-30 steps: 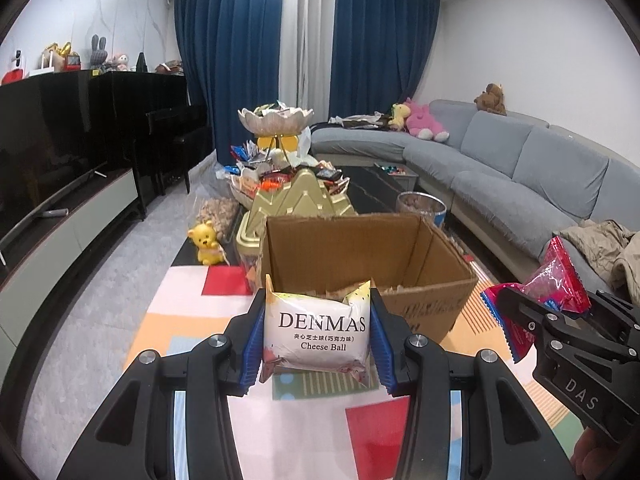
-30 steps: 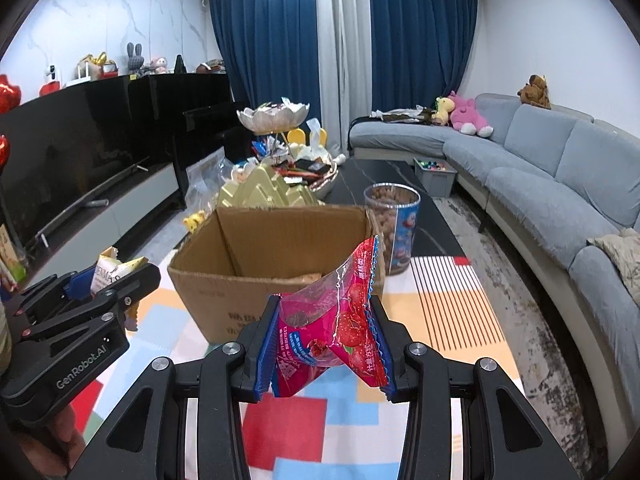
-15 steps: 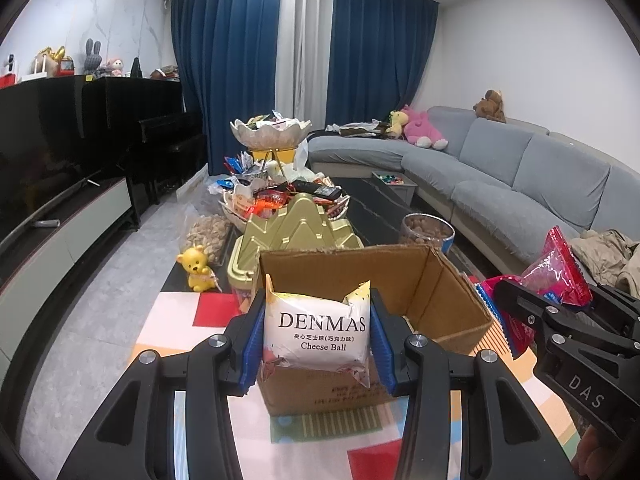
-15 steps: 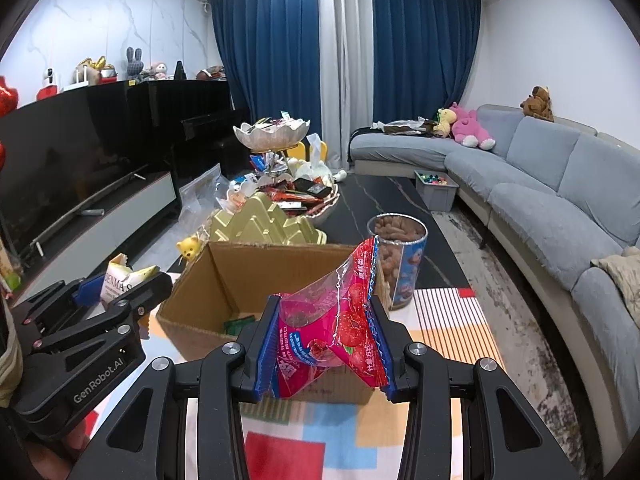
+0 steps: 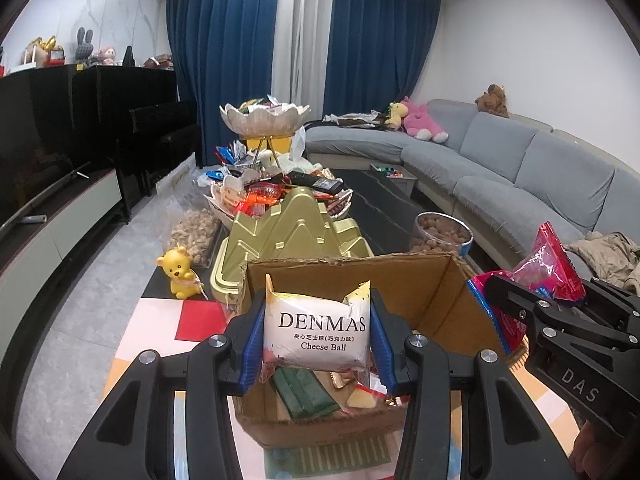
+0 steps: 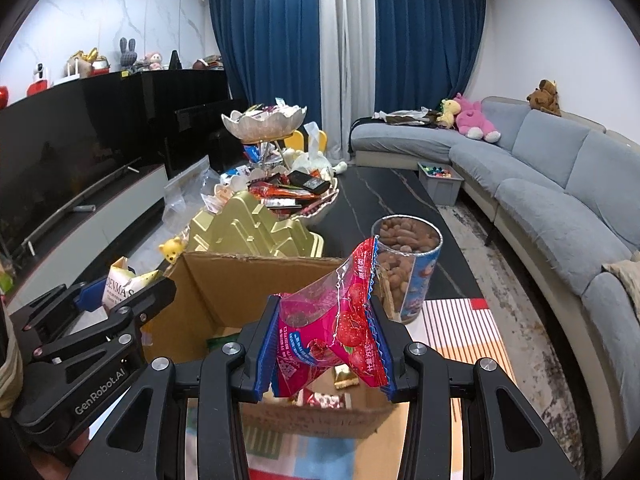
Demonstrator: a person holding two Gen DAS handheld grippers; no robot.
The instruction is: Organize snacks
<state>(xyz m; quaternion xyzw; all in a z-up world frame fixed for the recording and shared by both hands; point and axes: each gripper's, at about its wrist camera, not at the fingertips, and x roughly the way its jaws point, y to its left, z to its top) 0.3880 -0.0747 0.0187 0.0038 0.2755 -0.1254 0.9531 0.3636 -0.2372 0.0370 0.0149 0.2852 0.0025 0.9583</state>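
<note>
Both my claws have come forward over the cardboard box (image 5: 420,292), which now sits under them. My left claw (image 5: 316,340) grips the white cheese ball bag (image 5: 316,340); my right claw (image 6: 328,344) grips the red candy bag (image 6: 336,320). Next: release both. At 12 o'clock a gold tin (image 5: 296,224); at 1 o'clock a nut jar (image 6: 412,264).

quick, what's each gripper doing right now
left gripper: closed on the white Cheese Ball packet.
right gripper: closed on the red snack bag.

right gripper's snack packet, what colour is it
Red-pink with blue edges, on the snack packet; right wrist view shows it best.
</note>
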